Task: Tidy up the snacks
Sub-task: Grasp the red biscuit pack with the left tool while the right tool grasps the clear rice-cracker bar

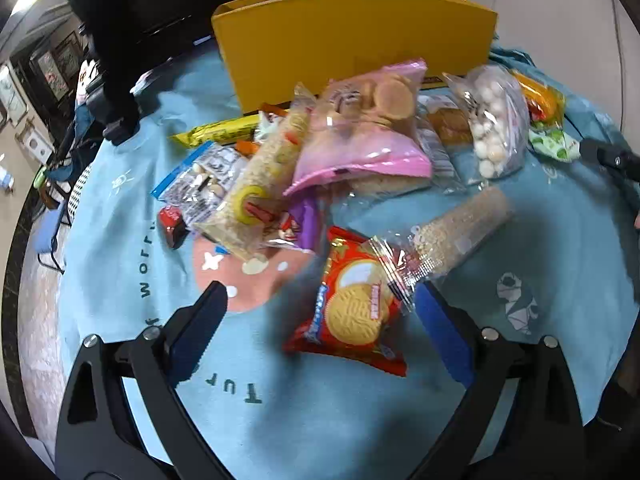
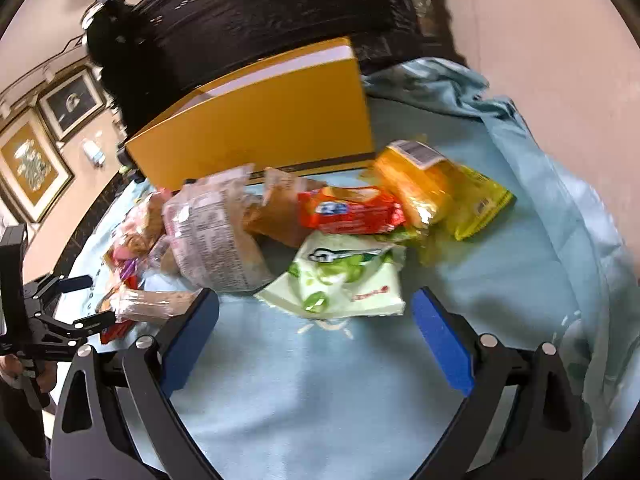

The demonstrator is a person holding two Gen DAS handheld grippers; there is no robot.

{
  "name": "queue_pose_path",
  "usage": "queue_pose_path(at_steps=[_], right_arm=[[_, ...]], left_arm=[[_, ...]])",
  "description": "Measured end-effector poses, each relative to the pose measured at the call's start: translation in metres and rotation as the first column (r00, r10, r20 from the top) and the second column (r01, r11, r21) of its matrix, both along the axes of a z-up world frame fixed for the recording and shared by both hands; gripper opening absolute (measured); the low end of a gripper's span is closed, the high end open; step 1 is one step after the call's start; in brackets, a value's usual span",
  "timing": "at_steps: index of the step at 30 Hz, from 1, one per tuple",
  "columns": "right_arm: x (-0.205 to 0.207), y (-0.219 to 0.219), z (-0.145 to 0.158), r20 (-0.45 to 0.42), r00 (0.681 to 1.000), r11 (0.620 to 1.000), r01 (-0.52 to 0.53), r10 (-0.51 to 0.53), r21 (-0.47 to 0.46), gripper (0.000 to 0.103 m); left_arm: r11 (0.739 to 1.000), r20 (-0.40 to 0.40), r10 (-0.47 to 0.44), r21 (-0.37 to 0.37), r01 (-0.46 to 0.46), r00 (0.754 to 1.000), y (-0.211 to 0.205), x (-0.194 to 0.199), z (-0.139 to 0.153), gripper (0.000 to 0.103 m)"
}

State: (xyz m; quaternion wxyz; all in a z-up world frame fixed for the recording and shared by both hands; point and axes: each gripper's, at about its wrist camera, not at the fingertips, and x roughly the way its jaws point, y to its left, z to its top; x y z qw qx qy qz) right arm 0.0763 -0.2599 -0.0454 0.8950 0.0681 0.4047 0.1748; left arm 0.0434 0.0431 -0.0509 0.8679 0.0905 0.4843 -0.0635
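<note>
A pile of snack packets lies on a light blue cloth (image 1: 120,240) in front of a yellow box (image 1: 352,40). My left gripper (image 1: 320,292) is open, its blue-padded fingers either side of a red biscuit packet (image 1: 352,304). A clear tube of grain bars (image 1: 452,236) lies just right of it. My right gripper (image 2: 316,300) is open around a white and green packet (image 2: 340,276). A red packet (image 2: 352,208) and a yellow packet (image 2: 448,188) lie behind it, before the yellow box (image 2: 260,128).
A pink bag of round biscuits (image 1: 360,128), a bag of white balls (image 1: 492,124) and a long cereal packet (image 1: 256,184) fill the pile's middle. The left gripper shows at the right wrist view's left edge (image 2: 60,312). The cloth bunches up at the right (image 2: 560,184).
</note>
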Motion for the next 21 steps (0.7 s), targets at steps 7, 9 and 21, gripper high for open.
queue_pose_path(at_steps=[7, 9, 21], right_arm=[[-0.004, 0.009, -0.001, -0.016, 1.0, 1.0, -0.023, 0.023, 0.005, 0.098], [-0.006, 0.01, -0.001, -0.02, 0.999, 1.0, -0.027, 0.027, 0.006, 0.098], [-0.026, 0.054, 0.009, 0.009, 0.979, 0.978, -0.202, 0.202, -0.048, 0.098]], left_arm=[[0.999, -0.02, -0.036, -0.022, 0.035, 0.999, -0.009, 0.009, -0.012, 0.097], [0.998, -0.034, -0.043, -0.042, 0.041, 0.998, -0.01, 0.011, -0.016, 0.094], [0.985, -0.048, -0.037, -0.171, 0.028, 0.998, 0.018, -0.009, 0.002, 0.042]])
